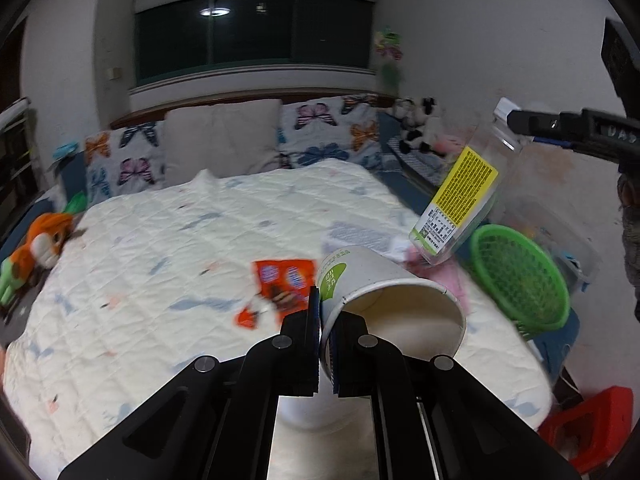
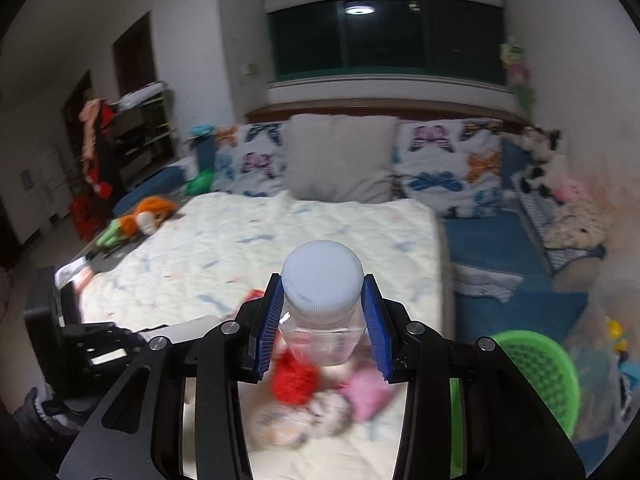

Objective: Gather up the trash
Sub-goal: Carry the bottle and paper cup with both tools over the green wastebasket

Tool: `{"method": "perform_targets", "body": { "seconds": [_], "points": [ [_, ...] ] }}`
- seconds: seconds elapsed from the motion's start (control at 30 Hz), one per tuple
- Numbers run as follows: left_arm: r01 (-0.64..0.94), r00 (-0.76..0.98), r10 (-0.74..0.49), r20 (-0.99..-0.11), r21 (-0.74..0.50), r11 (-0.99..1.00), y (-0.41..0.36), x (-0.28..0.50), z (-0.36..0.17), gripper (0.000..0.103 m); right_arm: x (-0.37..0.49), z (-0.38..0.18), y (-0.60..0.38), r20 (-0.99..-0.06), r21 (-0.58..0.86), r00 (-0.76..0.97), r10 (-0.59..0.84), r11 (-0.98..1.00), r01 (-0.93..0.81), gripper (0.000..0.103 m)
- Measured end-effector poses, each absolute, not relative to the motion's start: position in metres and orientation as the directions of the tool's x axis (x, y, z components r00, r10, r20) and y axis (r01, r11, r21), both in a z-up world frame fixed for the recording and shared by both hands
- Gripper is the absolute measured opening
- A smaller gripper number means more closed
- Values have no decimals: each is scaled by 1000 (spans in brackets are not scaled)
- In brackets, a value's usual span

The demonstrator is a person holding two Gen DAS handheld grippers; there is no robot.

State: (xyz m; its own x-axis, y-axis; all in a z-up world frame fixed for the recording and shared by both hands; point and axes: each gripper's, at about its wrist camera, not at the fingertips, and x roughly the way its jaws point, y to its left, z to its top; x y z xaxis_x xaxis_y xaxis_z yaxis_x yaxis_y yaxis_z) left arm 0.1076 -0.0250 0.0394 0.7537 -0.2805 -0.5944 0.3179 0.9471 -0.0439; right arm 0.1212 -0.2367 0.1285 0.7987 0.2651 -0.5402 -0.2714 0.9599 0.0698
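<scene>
We view a bedroom scene through both wrist cameras. The left gripper (image 1: 326,344) is pinched nearly closed on the wall of a white paper cup (image 1: 384,304): one finger sits outside the wall and the other inside the mouth, a hold that suits a thin, open container which would crumple under a squeeze across its full width. The cup lies tilted, its mouth turned toward the camera, lifted clear of the quilted bed (image 1: 168,248).

The right gripper (image 2: 324,320) clamps a clear plastic jar (image 2: 322,332) just below its white screw lid (image 2: 322,284), the blue pads (image 2: 268,320) pressing on opposite sides where the rigid neck keeps the jar from slipping. In the left view we see the same jar hanging, its yellow label (image 1: 464,188) facing us, above the bed's right edge.

A green basket (image 1: 520,276) stands beside the bed at the right; we judge it the likely receptacle, since both held items are near it. An orange wrapper (image 1: 284,284) is not yet collected on the quilt, and blurred red and pink scraps (image 2: 324,388) lie beneath the right gripper. Pillows (image 2: 340,160) and an orange plush toy (image 1: 40,244) sit apart from the litter and appear to belong to the bed.
</scene>
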Motion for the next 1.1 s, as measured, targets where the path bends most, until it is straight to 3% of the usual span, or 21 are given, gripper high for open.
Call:
{"method": "perform_targets", "body": {
  "seconds": [0.17, 0.47, 0.73, 1.1],
  "points": [
    [403, 730, -351, -586, -45, 914, -66, 117, 49, 4, 112, 113, -293, -558, 23, 823, 112, 993, -119, 41],
    [545, 647, -466, -603, -62, 836, -156, 133, 53, 4, 109, 34, -373, -668, -26, 738, -91, 995, 98, 41],
    [629, 562, -518, -645, -73, 774, -225, 150, 38, 4, 108, -36, -418, -774, 19, 624, -106, 981, 191, 41],
    [669, 457, -517, -723, -103, 736, -284, 167, 1, 4, 93, -78, -444, -832, 86, 551, -72, 963, 256, 41]
  ]
}}
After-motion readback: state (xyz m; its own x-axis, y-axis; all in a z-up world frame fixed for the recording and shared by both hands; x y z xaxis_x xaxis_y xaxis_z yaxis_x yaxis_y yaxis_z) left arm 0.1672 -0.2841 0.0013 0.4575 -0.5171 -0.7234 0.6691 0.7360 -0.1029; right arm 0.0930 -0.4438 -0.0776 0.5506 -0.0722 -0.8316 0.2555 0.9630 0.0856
